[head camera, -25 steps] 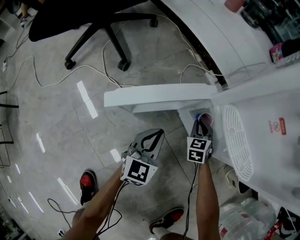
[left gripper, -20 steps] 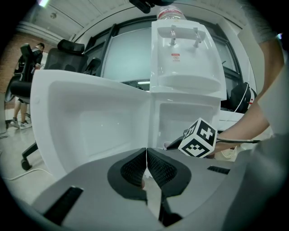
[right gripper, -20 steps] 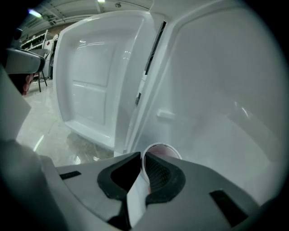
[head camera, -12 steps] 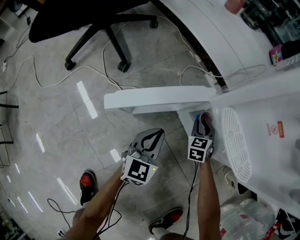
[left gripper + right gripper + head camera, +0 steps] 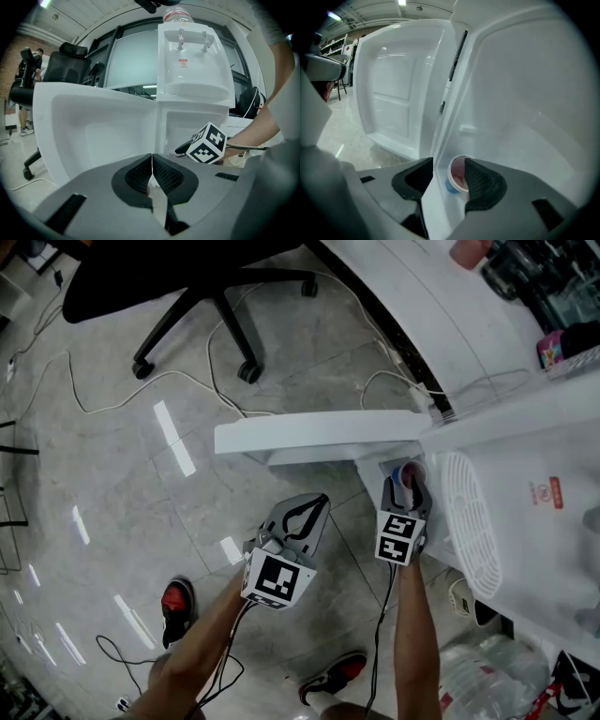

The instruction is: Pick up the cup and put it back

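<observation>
Right gripper (image 5: pixel 449 169) jaws opening, cup (image 5: pixel 457 175) between them, inside dispenser cabinet (image 5: pixel 525 117). Left gripper (image 5: pixel 152 161) outside the dispenser cabinet, jaws together, nothing held.

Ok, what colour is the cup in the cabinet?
The cup has a white rim, pinkish inside and blue outside; clearest in the right gripper view.

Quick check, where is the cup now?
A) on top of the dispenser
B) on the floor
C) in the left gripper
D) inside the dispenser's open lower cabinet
D: the cup sits inside the cabinet, between the right gripper's opening jaws.
</observation>
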Available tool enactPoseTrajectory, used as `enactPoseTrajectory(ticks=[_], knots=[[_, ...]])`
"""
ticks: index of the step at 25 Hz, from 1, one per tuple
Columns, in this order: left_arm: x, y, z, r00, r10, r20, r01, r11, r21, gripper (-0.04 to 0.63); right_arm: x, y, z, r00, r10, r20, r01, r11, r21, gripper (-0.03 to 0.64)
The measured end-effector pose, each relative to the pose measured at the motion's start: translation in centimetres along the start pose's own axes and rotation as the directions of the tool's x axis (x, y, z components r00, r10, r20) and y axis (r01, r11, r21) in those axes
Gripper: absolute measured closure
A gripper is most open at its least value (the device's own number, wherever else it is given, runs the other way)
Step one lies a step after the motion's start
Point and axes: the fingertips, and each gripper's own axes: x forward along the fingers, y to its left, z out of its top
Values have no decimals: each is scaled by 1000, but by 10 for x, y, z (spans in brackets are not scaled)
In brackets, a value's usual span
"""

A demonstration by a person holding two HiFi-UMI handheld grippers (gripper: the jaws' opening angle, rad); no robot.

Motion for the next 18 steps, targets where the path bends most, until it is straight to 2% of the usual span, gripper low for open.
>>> enactPoseTrajectory(ticks=[11, 18], knots=[[-37, -7, 52, 1000, -16, 7, 16, 999, 29, 571, -69, 17, 38, 998, 20, 60, -25, 997, 79, 415], [-74, -13, 99, 1000, -23, 13, 22, 999, 29, 571, -133, 24, 70, 995, 26, 91, -40, 988, 151, 475]])
